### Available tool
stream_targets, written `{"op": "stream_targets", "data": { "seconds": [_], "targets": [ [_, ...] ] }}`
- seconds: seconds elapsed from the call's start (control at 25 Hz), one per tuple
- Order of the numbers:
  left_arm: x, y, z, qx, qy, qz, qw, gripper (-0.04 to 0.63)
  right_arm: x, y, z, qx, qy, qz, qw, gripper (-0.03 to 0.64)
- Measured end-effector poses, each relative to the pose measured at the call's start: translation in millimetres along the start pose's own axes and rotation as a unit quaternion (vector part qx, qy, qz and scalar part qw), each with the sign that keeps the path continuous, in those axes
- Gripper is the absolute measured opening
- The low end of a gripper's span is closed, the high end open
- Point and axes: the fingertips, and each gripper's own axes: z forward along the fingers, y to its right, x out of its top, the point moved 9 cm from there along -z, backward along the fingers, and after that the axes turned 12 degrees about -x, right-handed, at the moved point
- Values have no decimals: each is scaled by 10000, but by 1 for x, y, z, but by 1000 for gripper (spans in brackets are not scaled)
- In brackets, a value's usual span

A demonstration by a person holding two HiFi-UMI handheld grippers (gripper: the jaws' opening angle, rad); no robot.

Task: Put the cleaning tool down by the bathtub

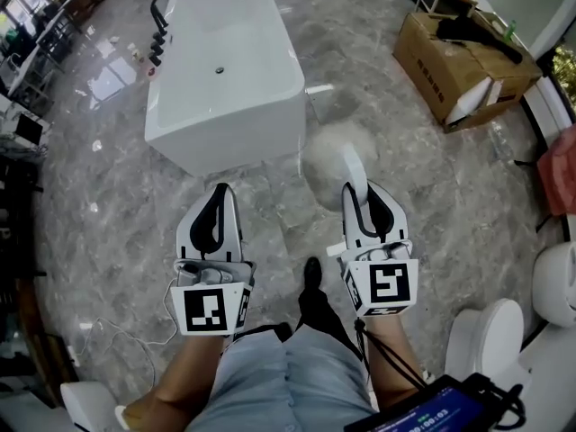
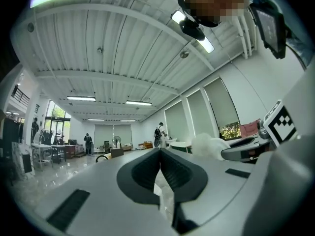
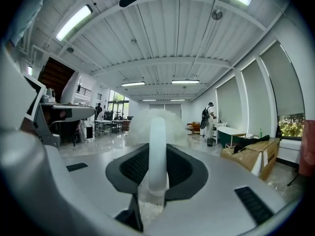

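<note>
Grey marble floor (image 1: 99, 241), with the white bathtub (image 1: 225, 79) at eleven o'clock. My right claw (image 1: 364, 192) grasps the fluffy cleaning tool (image 1: 326, 154) at one o'clock. My left claw (image 1: 219, 192) is clenched on nothing.

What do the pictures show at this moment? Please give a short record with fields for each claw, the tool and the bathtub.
left claw: shut, nothing in it
right claw: shut on the white handle of the cleaning tool
cleaning tool: fluffy white head, held out in front, not yet put down
bathtub: white, ahead on the grey marble floor, black tap at its far left
other: open cardboard box at upper right
</note>
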Motion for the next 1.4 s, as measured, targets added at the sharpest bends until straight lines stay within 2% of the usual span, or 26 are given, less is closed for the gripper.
{"op": "stream_targets", "data": {
  "seconds": [0.36,0.8,1.04,1.2,1.4],
  "targets": [
    [11,-34,52,500,106,111,9986,18,31,17,81,357,247,-159,9989,95],
    [-8,-103,63,1111,132,-62,9937,18,48,-23,160,792,247,-575,9949,95],
    [-33,-156,85,1214,110,-209,9923,18,39,-50,217,937,130,-757,9926,95],
    [-55,-187,103,1204,2,-295,9923,18,29,-66,253,886,-56,-753,9932,95],
    [-86,-219,131,1166,-126,-640,9910,18,8,-85,297,1105,-279,-820,9901,95]
  ]
}}
